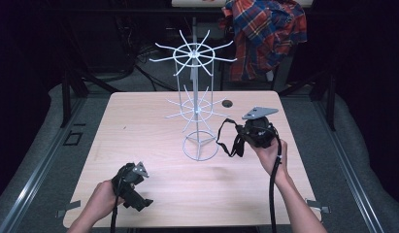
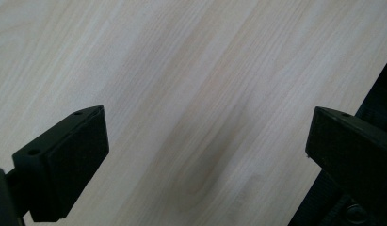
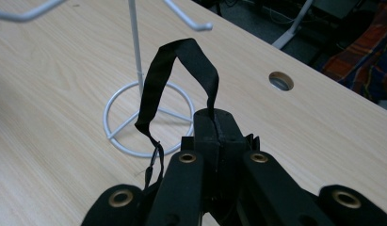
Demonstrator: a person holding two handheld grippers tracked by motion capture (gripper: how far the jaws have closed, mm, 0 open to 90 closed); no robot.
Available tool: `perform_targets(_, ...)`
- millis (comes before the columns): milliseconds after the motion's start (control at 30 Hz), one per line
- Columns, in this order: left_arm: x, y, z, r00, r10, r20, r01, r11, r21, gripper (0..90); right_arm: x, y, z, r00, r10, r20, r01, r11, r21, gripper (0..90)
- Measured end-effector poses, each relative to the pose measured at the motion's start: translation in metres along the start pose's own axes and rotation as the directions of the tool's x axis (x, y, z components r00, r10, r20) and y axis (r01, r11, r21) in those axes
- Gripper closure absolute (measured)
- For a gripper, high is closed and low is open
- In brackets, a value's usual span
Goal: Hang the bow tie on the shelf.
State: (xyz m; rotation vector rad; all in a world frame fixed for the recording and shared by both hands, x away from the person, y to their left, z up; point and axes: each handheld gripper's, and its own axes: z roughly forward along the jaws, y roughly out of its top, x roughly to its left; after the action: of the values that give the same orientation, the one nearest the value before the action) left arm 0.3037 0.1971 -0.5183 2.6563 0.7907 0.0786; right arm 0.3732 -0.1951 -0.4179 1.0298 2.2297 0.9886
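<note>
Black strap (image 3: 156,89) loops up ahead of the right claw (image 3: 214,123), one end pinched between its closed jaws; the other end drops below the jaws, its attachment hard to make out. White wire rack (image 1: 196,92) stands just beyond the strap on the table (image 1: 139,126). Left claw (image 2: 205,155) released, jaws wide over bare wood. Plaid shirt (image 1: 265,34) hangs behind, partly cut off.

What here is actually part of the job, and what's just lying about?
In use, probably:
right gripper, shut on the black strap
white wire rack
left gripper, open over the table

Just about:
plaid shirt
</note>
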Motion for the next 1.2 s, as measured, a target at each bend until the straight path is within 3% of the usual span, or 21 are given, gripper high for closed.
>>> perform_targets(367, -0.002, 0.002, 0.001, 0.9999, 0.012, 0.002, -0.012, 0.9999, 0.004, 0.1, 0.000, 0.005, -0.013, 0.9999, -0.001, 0.013, 0.002, 0.999, -0.048, 89.4)
perform_targets(700, -0.001, 0.001, 0.001, 1.0000, 0.007, -0.002, -0.007, 0.9999, 0.009, 0.1, -0.007, 0.010, -0.015, 0.9993, 0.018, 0.032, -0.015, 0.997, -0.074, 89.4)
perform_targets(967, -0.001, 0.001, 0.002, 0.9999, 0.012, 0.000, -0.012, 0.9997, 0.021, 0.1, -0.016, 0.017, -0.001, 0.9986, 0.052, 0.006, -0.051, 0.997, -0.058, 89.4)
perform_targets(1200, -0.001, 0.000, 0.002, 0.9999, 0.012, 0.003, -0.012, 0.9997, 0.023, 0.1, -0.014, 0.017, 0.015, 0.9965, 0.078, -0.031, -0.079, 0.996, -0.030, 89.3)
